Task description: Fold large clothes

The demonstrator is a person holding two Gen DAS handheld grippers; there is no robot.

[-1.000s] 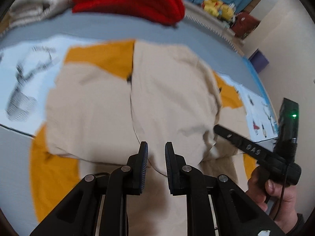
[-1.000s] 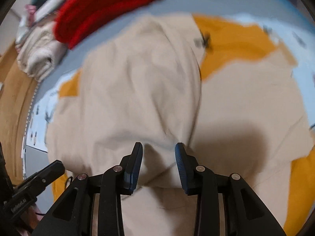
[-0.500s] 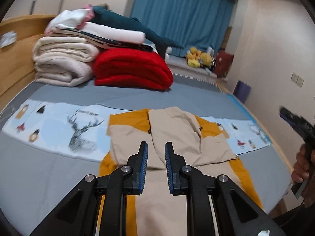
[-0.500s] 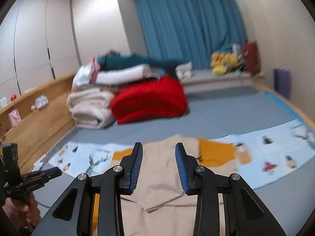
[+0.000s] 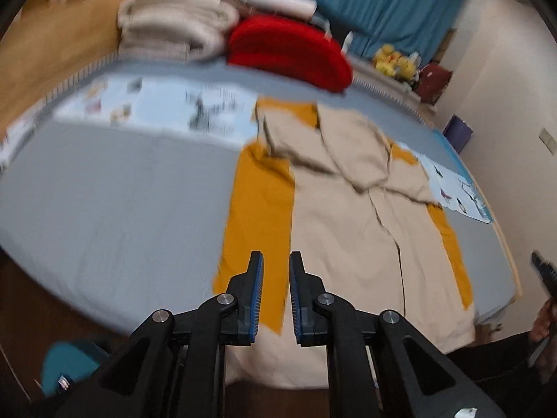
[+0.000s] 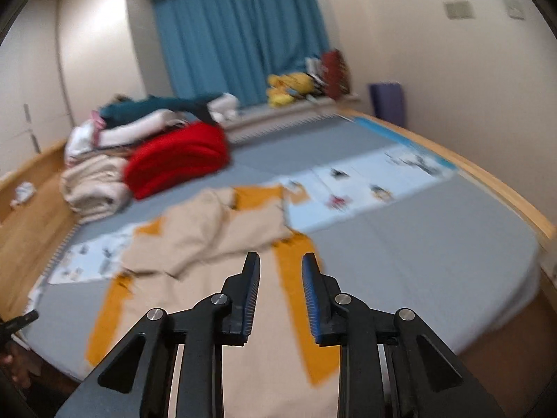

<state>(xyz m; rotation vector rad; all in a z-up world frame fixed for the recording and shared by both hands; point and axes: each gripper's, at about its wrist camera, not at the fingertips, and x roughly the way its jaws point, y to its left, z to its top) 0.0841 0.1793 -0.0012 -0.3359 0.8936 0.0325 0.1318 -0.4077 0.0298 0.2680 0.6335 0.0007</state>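
Observation:
A large beige and orange garment (image 5: 351,216) lies spread on the grey bed (image 5: 115,191), its sleeves folded in over the chest. It also shows in the right wrist view (image 6: 209,244). My left gripper (image 5: 275,271) is open and empty, hovering above the garment's left orange edge near the hem. My right gripper (image 6: 281,271) is open and empty, above the garment's right orange edge (image 6: 296,261). Neither touches the cloth.
A red folded blanket (image 5: 289,52) and a stack of beige bedding (image 5: 174,24) sit at the bed's head, with a light blue printed strip (image 5: 163,108) across the bed. Blue curtain (image 6: 240,31), yellow plush toys (image 6: 289,87) and a wooden bed rim (image 6: 487,181) lie beyond.
Both grippers have pulled back from close over the folded sleeves to the bed's foot end and apart, the left toward the garment's left edge, the right toward its right edge. Both stayed open and empty.

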